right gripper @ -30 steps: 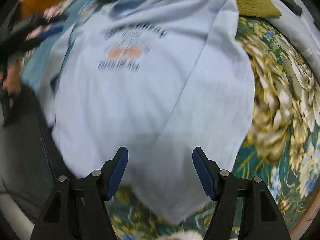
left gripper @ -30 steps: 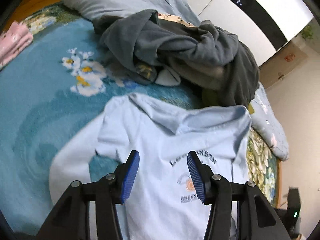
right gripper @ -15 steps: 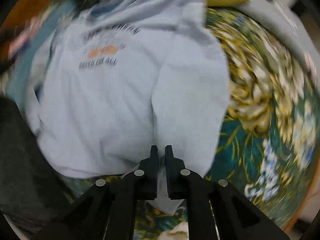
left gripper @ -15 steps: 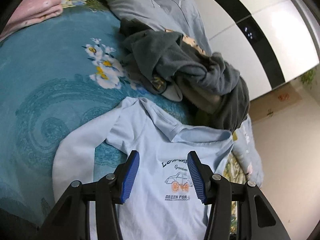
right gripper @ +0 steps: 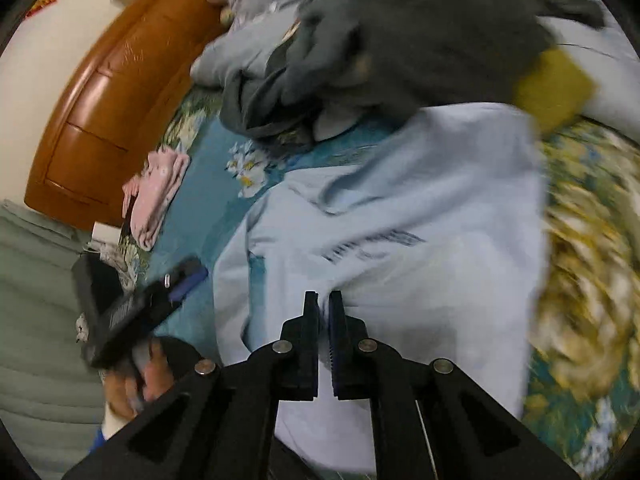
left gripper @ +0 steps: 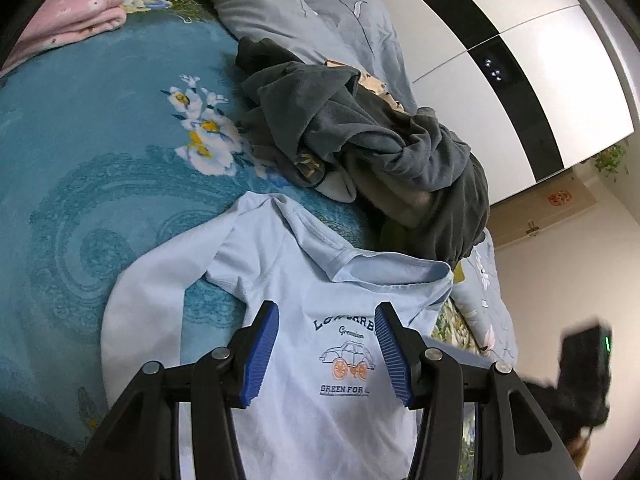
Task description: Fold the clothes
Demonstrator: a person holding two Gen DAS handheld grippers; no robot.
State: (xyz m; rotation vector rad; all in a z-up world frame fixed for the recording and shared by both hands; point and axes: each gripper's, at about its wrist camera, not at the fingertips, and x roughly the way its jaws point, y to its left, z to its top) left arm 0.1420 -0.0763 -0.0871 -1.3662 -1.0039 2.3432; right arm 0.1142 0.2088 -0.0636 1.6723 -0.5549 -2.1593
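Observation:
A light blue long-sleeved shirt [left gripper: 288,280] with a car print lies face up on the bed, its collar toward the clothes pile. My left gripper [left gripper: 326,344] hovers open over its chest, with the print between the blue pads [left gripper: 260,356]. In the right wrist view the same shirt [right gripper: 440,208] is blurred by motion. My right gripper [right gripper: 324,304] is shut on a bunched fold of its lower part, which rises over the bottom of the print. One sleeve [left gripper: 136,308] curves out to the left.
A heap of dark grey clothes [left gripper: 360,140] lies just past the collar. Behind it is a grey-blue duvet [left gripper: 304,12]. A folded pink garment [left gripper: 72,20] sits at the far left of the teal floral bedspread [left gripper: 100,140]. A wooden headboard [right gripper: 100,92] bounds the bed.
My right gripper went from open to shut on the shirt's lower edge and has moved toward the collar with it. My left gripper stayed open and pulled back, so more of the bed shows.

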